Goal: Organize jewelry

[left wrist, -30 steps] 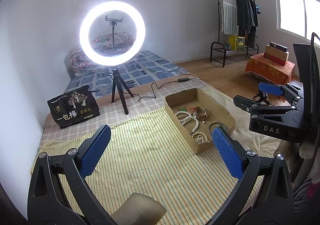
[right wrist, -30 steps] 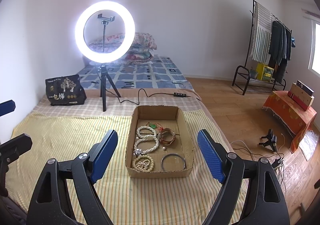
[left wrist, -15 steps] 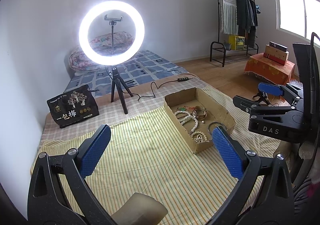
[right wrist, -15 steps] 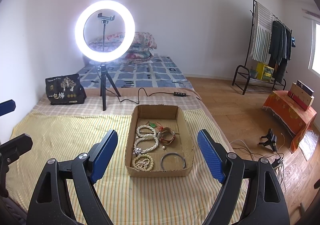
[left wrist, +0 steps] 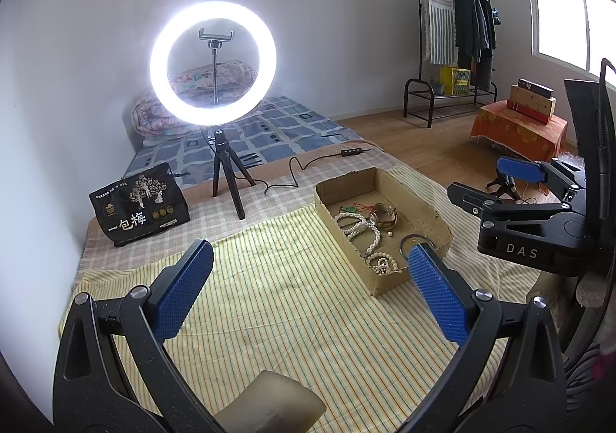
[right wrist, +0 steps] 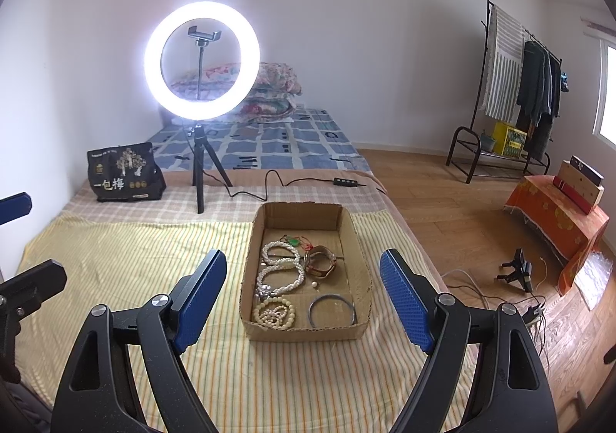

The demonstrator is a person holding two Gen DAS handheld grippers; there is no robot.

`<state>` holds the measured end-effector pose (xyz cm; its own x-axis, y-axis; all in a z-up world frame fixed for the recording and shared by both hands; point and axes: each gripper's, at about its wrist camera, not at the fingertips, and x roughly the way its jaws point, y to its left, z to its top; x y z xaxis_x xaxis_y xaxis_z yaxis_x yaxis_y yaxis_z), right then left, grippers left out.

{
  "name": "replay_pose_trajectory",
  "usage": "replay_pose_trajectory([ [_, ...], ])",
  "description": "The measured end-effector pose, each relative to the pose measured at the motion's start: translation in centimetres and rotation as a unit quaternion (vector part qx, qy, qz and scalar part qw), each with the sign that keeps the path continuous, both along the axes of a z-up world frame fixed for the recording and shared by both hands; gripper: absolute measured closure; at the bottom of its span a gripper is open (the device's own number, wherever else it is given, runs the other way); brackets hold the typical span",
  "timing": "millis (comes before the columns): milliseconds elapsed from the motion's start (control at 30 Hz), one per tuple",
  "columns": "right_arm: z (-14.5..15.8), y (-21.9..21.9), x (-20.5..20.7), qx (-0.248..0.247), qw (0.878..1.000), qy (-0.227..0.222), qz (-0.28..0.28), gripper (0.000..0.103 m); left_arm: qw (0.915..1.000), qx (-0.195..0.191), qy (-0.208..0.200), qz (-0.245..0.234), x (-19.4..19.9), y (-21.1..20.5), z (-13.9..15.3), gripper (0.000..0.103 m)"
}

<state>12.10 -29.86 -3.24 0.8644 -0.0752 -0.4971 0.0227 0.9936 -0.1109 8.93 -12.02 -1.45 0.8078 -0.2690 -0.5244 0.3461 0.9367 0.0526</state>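
A shallow cardboard box (right wrist: 362, 271) (left wrist: 427, 209) lies on the yellow striped cloth (right wrist: 127, 259). Inside it are pearl bead strands (right wrist: 279, 273), a cream bead bracelet (right wrist: 274, 313), a grey metal bangle (right wrist: 332, 310), a watch-like bracelet (right wrist: 320, 264) and a green pendant on red cord (right wrist: 294, 240). My right gripper (right wrist: 303, 296) hovers open just in front of the box, nothing between its blue pads. My left gripper (left wrist: 308, 284) stands open over the bare cloth, left of the box. In the left wrist view the right gripper (left wrist: 496, 182) shows at the right edge.
A lit ring light on a small tripod (right wrist: 200, 163) stands behind the box, its cable (right wrist: 292, 182) trailing right. A black printed bag (right wrist: 123, 173) sits at the back left. The bed edge drops to wooden floor (right wrist: 462, 221) on the right.
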Motion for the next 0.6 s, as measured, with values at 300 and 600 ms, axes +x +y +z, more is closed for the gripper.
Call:
replay_pose_trajectory([
  [300,0.03,0.2,-0.01,-0.002,1.0,0.0,0.001,0.021,1.0,0.001,0.001,-0.003,-0.25,-0.19,0.01,0.0],
  [600,-0.09,0.09,-0.14,-0.004,1.0,0.003,0.002,0.021,1.0,0.002,-0.002,-0.003,-0.51,-0.35,-0.01,0.0],
])
